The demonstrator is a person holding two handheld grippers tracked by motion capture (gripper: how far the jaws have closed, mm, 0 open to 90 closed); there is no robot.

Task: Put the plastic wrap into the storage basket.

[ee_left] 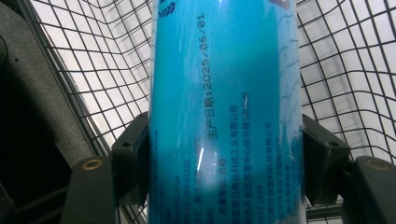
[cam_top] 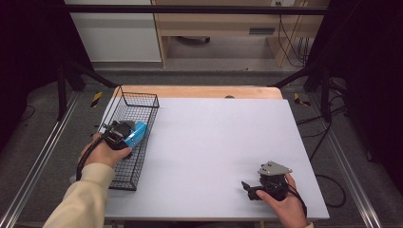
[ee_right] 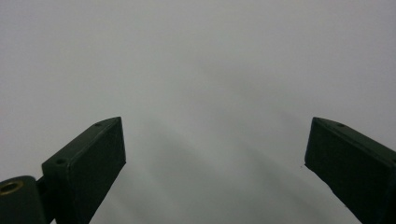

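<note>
A blue bottle (cam_top: 136, 132) with printed text lies inside the black wire basket (cam_top: 138, 99) at the table's left side. My left gripper (cam_top: 124, 133) is shut on it; in the left gripper view both pads (ee_left: 135, 154) press the sides of the blue bottle (ee_left: 224, 112) over the basket mesh (ee_left: 93, 70). My right gripper (cam_top: 247, 190) rests low near the table's front right, held in a hand, jaws wide apart. In the right gripper view its fingertips (ee_right: 93, 158) frame bare white tabletop (ee_right: 210, 70), and the right gripper (ee_right: 215, 154) holds nothing.
The white table surface (cam_top: 218, 137) spreads between both hands. A wooden strip (cam_top: 199, 91) runs along the far edge. Black frame posts (cam_top: 62, 85) stand at both far corners, and cables (cam_top: 332, 190) trail off the right side.
</note>
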